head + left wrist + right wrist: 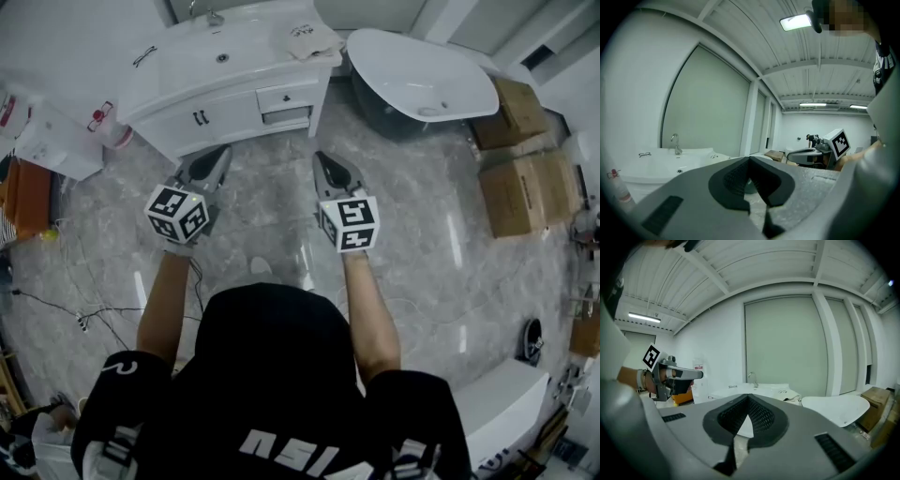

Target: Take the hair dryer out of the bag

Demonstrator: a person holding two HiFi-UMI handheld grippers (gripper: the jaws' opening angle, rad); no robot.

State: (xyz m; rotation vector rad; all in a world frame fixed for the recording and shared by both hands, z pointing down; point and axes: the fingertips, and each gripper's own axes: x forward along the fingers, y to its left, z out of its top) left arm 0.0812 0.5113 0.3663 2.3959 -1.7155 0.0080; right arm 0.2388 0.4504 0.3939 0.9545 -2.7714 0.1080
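- While held out over glossy grey marble floor (272, 202), shut tight: left gripper (221, 152) with jaws pressed together, nothing between; right gripper (322, 159) likewise closed and empty.
- Matte grey plastic shells tapering to a point; black cross-hatched pads inside.
- Black-and-white marker cubes at the rear of each.
- Side by side and apart, pointed almost level toward vanity (187, 75); bare forearms stretched straight forward.
- Vanity: white, glossy, boxy, rounded top, dark handles on the front.
- Bag (309, 39): cream cloth, soft, crumpled, lying on vanity's right end, well ahead of both grippers, untouched.
- Dryer not made out.
- Tub (422, 80): white, smooth, oval, just right of vanity.
- Brown cardboard boxes (520, 187) at far right.
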